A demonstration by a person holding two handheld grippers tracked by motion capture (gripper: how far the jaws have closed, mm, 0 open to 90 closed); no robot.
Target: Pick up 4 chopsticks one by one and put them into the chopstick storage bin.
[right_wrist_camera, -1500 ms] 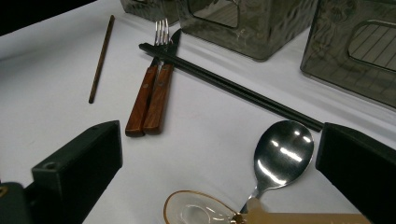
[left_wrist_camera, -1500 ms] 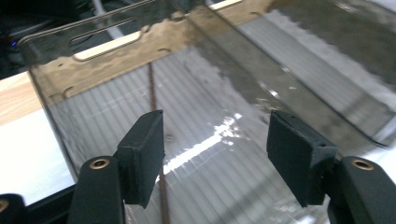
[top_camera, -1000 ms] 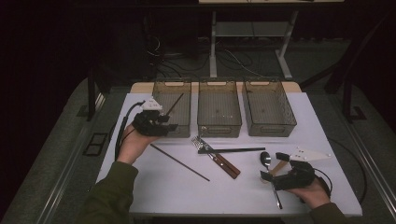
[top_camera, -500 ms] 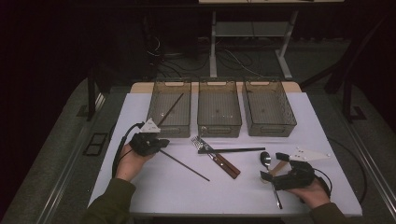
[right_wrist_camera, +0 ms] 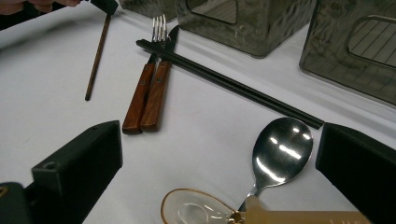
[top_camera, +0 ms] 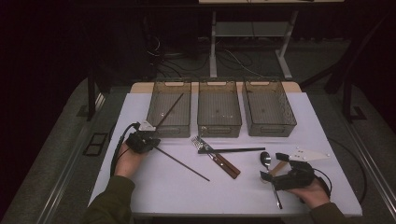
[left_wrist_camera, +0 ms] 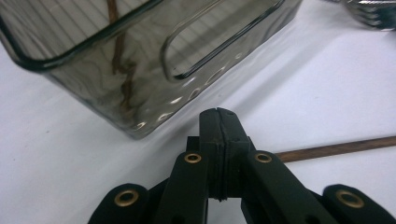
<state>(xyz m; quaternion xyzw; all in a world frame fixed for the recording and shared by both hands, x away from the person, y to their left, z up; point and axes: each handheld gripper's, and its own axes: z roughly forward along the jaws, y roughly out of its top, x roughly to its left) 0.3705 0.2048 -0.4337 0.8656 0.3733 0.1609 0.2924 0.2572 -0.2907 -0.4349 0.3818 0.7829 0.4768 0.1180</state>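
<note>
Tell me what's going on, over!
Left gripper shut on brown chopstick lying on table. Right gripper open over spoon. Nothing blocking.

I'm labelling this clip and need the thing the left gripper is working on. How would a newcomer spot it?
Find the three smoky bins at the back of the white table; below the leftmost bin lies the brown chopstick, slanting toward the near edge. The left gripper is shut on its upper end. Unlike the black chopsticks nearby, it is brown and single.
</note>
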